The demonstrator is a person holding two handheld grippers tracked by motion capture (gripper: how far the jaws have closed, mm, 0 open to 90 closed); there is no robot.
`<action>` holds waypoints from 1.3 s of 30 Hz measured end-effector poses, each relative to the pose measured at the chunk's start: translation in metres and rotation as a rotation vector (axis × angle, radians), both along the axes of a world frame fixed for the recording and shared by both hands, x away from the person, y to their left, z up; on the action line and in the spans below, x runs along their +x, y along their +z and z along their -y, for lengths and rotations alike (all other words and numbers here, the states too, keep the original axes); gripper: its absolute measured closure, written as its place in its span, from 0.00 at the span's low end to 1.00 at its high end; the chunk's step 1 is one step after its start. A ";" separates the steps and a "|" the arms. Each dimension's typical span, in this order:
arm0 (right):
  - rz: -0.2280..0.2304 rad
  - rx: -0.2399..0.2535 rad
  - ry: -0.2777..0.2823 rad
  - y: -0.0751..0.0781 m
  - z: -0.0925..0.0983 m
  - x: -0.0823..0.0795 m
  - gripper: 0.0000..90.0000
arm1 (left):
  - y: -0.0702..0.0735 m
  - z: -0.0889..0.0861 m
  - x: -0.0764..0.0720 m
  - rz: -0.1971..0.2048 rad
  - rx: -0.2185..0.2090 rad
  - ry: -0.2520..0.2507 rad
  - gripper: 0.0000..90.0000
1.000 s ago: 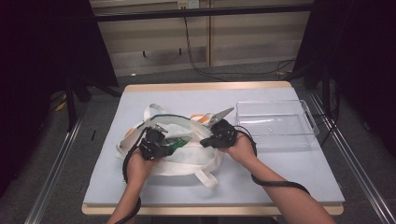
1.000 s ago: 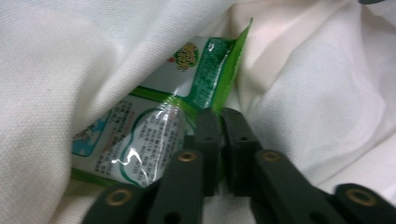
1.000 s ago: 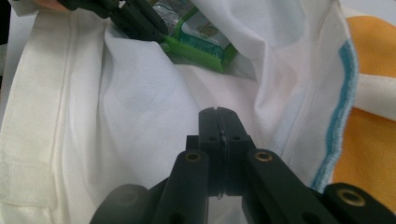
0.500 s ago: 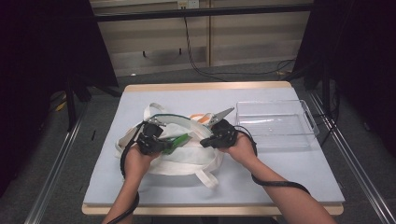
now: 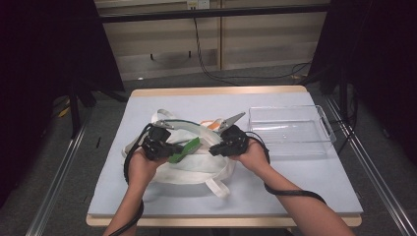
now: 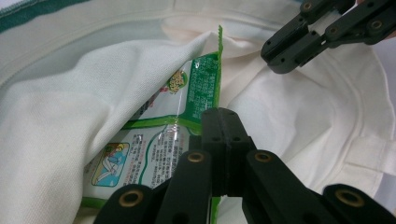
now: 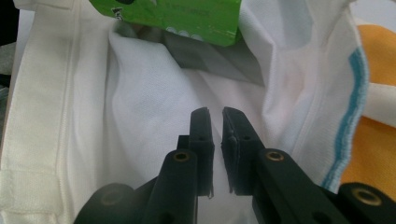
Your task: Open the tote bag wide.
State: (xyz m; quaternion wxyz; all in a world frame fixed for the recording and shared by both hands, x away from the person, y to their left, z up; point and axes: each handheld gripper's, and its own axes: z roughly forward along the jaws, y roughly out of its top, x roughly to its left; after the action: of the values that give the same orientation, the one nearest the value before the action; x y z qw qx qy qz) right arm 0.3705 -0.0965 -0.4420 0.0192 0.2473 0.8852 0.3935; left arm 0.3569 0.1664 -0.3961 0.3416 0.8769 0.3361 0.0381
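A white cloth bag [image 5: 196, 169] lies in the middle of the table. My left gripper [image 5: 169, 149] is shut on a green snack packet [image 5: 185, 150] that sticks out of the bag's mouth. In the left gripper view the jaws [image 6: 223, 114] pinch the packet [image 6: 201, 84] near its lower seam, with white cloth folded over its left side. My right gripper [image 5: 216, 150] is at the bag's mouth on the right, with its jaws nearly closed on a fold of the bag's cloth [image 7: 149, 116]. That gripper [image 6: 275, 58] also appears in the left gripper view, with cloth between its tips.
An orange item [image 5: 212, 124] and a silver packet [image 5: 232, 119] poke out behind the bag. A clear plastic tray [image 5: 314, 147] stands at the right of the table. The bag's handles [image 5: 219, 187] trail toward the front edge.
My left gripper has shifted slightly left and away from me, and more of the green packet shows outside the bag. The right gripper has stayed in place.
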 end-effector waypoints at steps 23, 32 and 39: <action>0.033 -0.001 0.008 0.006 -0.008 0.001 0.55 | 0.042 0.011 -0.007 0.055 -0.007 -0.069 1.00; 0.038 0.006 0.003 0.007 -0.007 0.001 0.48 | 0.062 0.013 -0.006 0.084 -0.032 -0.087 1.00; 0.038 0.017 -0.005 0.009 -0.006 0.002 0.40 | 0.073 0.022 -0.007 0.094 -0.015 -0.140 1.00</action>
State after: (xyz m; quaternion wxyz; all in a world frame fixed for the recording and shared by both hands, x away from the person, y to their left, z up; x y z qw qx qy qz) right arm 0.3729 -0.0907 -0.4327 0.0348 0.2420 0.8808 0.4054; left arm 0.3502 0.1447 -0.3230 0.3656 0.8928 0.2579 0.0527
